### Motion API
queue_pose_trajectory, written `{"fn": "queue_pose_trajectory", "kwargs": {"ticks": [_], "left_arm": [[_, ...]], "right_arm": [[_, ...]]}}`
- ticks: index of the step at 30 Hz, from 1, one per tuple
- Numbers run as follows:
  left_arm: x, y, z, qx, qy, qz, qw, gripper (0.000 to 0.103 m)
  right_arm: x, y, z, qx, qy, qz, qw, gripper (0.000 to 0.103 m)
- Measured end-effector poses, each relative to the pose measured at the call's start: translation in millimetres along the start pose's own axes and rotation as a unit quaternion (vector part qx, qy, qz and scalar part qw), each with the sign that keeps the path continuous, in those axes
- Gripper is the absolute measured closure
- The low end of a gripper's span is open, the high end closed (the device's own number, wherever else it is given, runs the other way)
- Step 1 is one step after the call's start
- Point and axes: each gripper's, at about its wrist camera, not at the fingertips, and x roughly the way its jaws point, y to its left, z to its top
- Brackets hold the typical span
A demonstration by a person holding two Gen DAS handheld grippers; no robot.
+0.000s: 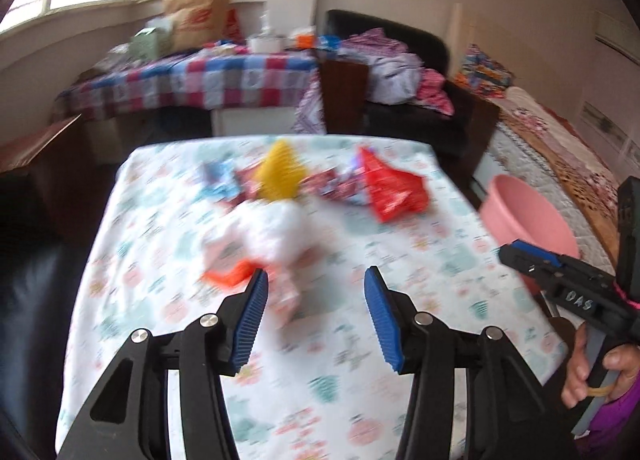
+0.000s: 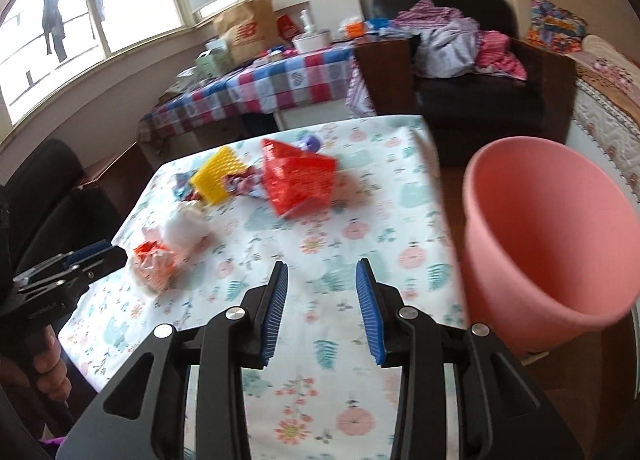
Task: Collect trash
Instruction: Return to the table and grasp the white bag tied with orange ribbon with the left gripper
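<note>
On the flowered tablecloth (image 2: 328,244) the trash lies in a loose cluster toward the far side — a red wrapper (image 2: 298,180), a yellow ridged piece (image 2: 218,176), small printed wrappers (image 1: 340,184) between them, and nearer, a white crumpled bag (image 1: 276,232) with an orange scrap (image 1: 232,274) at its edge. A pink bucket (image 2: 548,236) stands just off the table's right edge, seemingly empty as far as its inside shows. The left gripper (image 1: 316,300) has its jaws spread wide with nothing between them, pointed at the white bag just ahead. The right gripper (image 2: 322,292) is partly open and also empty, over bare cloth beside the bucket. The step in hand looks like the approach to a first pick; the next move calls for lowering the left jaws around the crumpled bag and closing on enough of it to lift. Readable writing is scarce — "DAS" on the right gripper's body in the left view, and a logo on the brown paper bag (image 2: 248,30) too blurred to read.
</note>
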Motion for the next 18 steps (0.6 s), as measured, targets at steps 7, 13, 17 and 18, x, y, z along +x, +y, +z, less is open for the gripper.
{"fn": "queue_pose_trajectory", "kwargs": {"ticks": [7, 13, 17, 18], "left_arm": [[11, 38, -18, -0.055, 0.033, 0.007, 0.9979, 0.054], [25, 40, -16, -0.081, 0.044, -0.01, 0.9957, 0.054], [34, 43, -15, -0.094, 0.048, -0.006, 0.9944, 0.061], [36, 44, -16, -0.097, 0.051, -0.008, 0.994, 0.073]], "right_arm": [[18, 26, 1, -0.023, 0.02, 0.023, 0.999, 0.067], [26, 38, -1, -0.035, 0.032, 0.032, 0.998, 0.067], [28, 42, 0, -0.038, 0.035, 0.037, 0.998, 0.067], [29, 44, 0, -0.041, 0.036, 0.039, 0.998, 0.067]]}}
